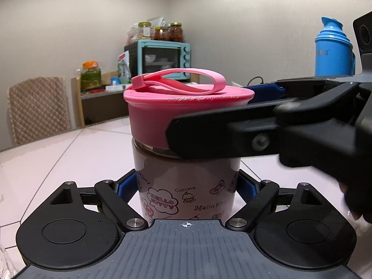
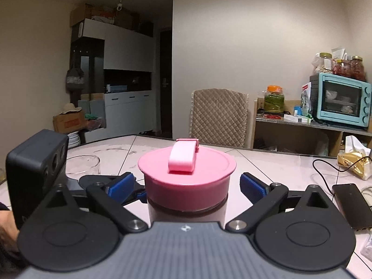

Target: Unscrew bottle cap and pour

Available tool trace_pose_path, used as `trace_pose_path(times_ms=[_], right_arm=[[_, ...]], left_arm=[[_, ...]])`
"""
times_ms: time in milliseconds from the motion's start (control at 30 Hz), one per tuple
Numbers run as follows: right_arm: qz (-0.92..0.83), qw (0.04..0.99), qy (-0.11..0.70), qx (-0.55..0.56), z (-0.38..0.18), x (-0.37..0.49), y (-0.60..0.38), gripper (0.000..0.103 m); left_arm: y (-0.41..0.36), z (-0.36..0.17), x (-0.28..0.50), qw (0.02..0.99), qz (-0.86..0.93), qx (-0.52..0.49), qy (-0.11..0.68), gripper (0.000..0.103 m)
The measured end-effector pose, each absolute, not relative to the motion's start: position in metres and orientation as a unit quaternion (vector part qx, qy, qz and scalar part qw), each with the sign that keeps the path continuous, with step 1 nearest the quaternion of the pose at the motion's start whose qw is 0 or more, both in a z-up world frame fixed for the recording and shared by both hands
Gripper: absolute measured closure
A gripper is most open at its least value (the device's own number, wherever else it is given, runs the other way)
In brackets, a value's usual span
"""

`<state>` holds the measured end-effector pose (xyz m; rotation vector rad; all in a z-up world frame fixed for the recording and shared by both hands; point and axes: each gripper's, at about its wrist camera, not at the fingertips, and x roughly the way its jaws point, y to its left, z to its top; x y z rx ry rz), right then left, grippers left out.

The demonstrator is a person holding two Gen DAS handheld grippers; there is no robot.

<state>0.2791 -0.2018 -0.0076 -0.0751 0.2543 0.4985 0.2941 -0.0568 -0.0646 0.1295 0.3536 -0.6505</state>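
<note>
- Two grippers work one bottle: the left gripper pinches its printed body between both pads.
- The right gripper stands spread, the pink cap between its jaws, untouched.
- Advice: centre the cap, close squarely on its rim, then twist again.

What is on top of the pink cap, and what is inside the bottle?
A pink strap loop lies flat on the cap. Inside the bottle, dark contents show under the cap rim; the printed wall hides how full it is.
</note>
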Motion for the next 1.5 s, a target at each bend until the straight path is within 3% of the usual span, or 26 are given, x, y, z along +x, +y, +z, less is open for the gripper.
trace_pose_path(times_ms=[367, 633, 700, 900, 1500], right_arm=[[0.222, 0.967, 0.122, -0.028, -0.014, 0.28, -0.189, 0.006], [0.208, 0.971, 0.116, -0.029, -0.017, 0.275, -0.183, 0.011], [0.202, 0.972, 0.116, -0.03, -0.018, 0.274, -0.183, 0.017], [0.216, 0.969, 0.115, -0.041, -0.017, 0.275, -0.185, 0.018], [0.467, 0.873, 0.119, -0.068, -0.005, 0.323, -0.247, 0.018]], left_arm=[[-0.056, -0.065, 0.295, 0.93, -0.318, 0.063, 0.172, 0.013], [-0.055, -0.065, 0.296, 0.93, -0.318, 0.064, 0.172, 0.013], [-0.055, -0.065, 0.296, 0.93, -0.318, 0.064, 0.172, 0.013], [-0.055, -0.065, 0.296, 0.93, -0.318, 0.063, 0.172, 0.013], [-0.054, -0.065, 0.297, 0.93, -0.319, 0.062, 0.173, 0.013]])
